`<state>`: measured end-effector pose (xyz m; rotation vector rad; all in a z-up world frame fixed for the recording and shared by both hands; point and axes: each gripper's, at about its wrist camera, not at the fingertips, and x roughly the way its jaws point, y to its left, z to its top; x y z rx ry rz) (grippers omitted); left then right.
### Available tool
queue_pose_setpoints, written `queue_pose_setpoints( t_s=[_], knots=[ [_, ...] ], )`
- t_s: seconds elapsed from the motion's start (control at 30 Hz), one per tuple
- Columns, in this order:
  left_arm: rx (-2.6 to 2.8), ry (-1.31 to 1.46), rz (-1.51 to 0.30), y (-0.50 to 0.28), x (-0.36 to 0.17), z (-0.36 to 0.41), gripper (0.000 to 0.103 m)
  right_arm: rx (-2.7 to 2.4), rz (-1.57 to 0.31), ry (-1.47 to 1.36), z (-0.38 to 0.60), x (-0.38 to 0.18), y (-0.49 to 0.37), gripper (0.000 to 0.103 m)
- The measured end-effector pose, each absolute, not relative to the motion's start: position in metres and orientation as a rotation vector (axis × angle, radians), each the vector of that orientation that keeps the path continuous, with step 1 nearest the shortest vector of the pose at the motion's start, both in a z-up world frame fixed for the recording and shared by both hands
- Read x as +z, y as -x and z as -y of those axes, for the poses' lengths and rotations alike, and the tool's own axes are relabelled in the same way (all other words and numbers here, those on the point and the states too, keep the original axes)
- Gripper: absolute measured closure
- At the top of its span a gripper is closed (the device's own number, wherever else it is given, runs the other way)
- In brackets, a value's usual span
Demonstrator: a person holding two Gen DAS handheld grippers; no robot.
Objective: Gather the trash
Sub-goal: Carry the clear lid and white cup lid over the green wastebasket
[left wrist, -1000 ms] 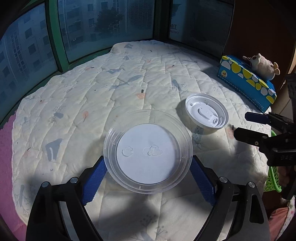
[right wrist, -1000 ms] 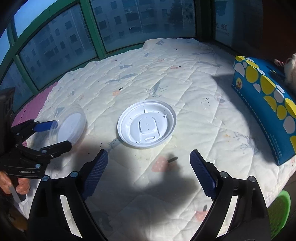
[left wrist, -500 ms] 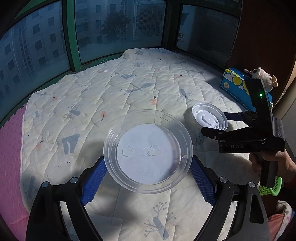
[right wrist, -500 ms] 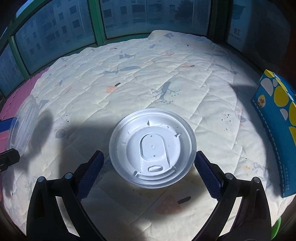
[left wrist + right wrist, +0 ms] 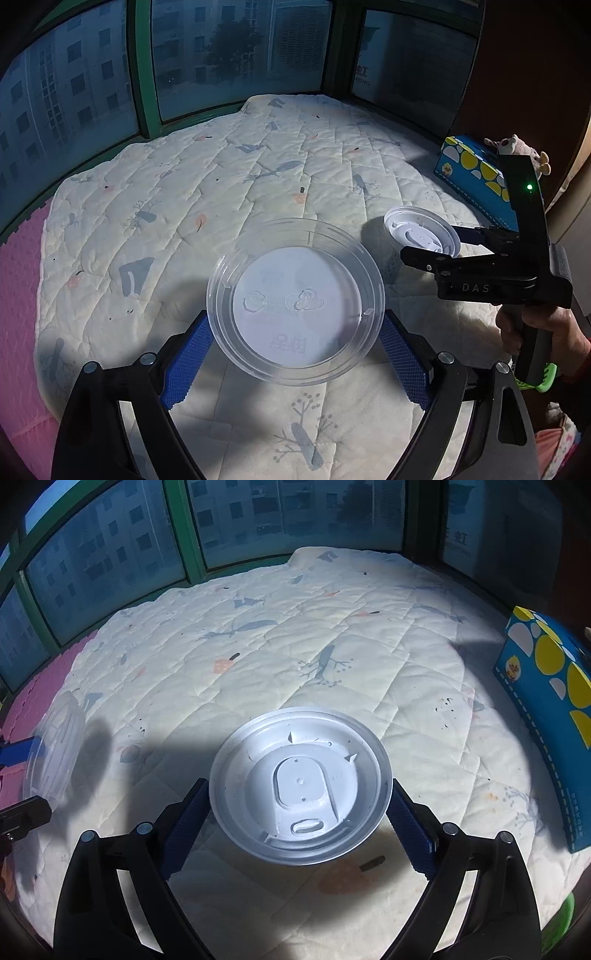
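The left hand-held gripper (image 5: 295, 354) is clamped across a clear plastic lid (image 5: 295, 301), its blue pads pressing the rim on both sides; the lid is lifted off the quilted mat (image 5: 229, 177) and casts a shadow below. Nothing lies in it apart from a white round label and two embossed cloud shapes.

The right hand-held gripper (image 5: 297, 830) straddles a white cup lid (image 5: 300, 786) with its underside up, and its jaws are closing; the blue pads sit at the rim on each side, though whether they press on it I cannot tell. The cup lid is empty.

A blue tissue box (image 5: 550, 716) with yellow and white dots stands at the mat's right edge, a small plush toy (image 5: 517, 147) on top of it.
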<state>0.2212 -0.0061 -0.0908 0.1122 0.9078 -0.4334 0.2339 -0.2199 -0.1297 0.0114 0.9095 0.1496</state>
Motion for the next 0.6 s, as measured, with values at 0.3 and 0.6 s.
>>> queue_pose_setpoints(
  t_s=[0.3,0.6],
  knots=[
    [-0.47,-0.114,-0.891,-0.194,-0.079,0.025,0.017,0.142,-0.866,-0.033,0.224,-0.11,-0.181,0.012],
    [-0.527,-0.12,-0.872,-0.162,-0.068,0.053,0.017,0.093,-0.825,-0.08,0.25,-0.093,-0.119,0.012]
  ],
)
